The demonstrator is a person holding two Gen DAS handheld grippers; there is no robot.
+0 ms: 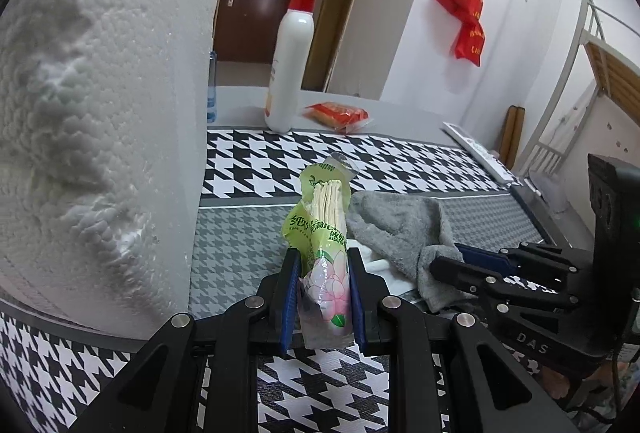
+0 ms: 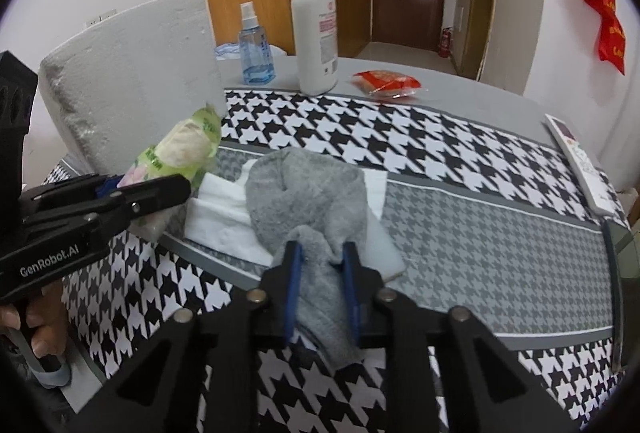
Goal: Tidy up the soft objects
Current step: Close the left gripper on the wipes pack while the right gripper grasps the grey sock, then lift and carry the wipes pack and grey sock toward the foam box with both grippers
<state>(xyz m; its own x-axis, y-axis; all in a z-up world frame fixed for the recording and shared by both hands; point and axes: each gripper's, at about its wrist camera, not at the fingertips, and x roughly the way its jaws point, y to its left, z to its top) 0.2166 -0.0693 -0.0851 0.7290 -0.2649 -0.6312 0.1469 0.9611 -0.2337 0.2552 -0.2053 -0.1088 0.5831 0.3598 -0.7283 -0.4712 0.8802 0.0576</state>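
Near the table's front edge, we are holding two soft things.
Our left gripper [image 1: 323,297] is clamping the tissue pack [image 1: 326,233]; our right gripper [image 2: 322,285] is pinching the grey towel [image 2: 308,193].

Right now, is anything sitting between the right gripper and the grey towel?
No. The right gripper is shut on the grey towel, with nothing visible between. The left gripper separately holds a green tissue pack.

Left hand-held gripper [image 1: 323,297] clamped, right hand-held gripper [image 2: 321,287] clamped, both angled downward
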